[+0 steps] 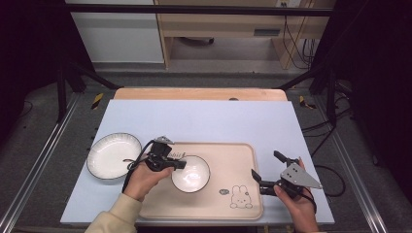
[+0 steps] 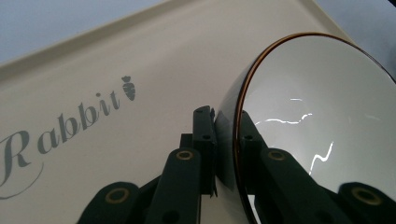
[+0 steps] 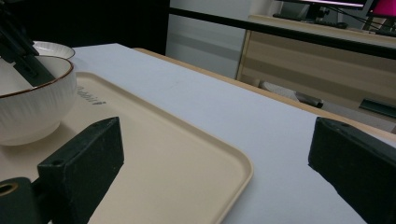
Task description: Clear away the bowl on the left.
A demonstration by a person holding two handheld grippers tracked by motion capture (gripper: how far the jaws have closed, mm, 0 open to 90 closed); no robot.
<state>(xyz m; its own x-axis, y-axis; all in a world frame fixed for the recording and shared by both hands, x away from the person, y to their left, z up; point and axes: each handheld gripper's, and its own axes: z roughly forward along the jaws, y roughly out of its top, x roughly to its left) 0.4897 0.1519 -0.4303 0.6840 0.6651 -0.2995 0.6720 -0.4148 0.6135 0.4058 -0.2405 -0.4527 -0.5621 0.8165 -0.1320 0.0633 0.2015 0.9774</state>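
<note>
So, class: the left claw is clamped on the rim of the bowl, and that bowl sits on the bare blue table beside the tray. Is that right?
Not quite. The left claw is clamped on the rim of the bowl, but the bowl sits on the tray, not on the bare table. The high view shows it inside the tray's rim; the right claw view shows its base on the tray.

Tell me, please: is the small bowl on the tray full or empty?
Empty. The small bowl on the tray shows only its bare glossy white inside, while the left gripper clamps its rim.
</note>
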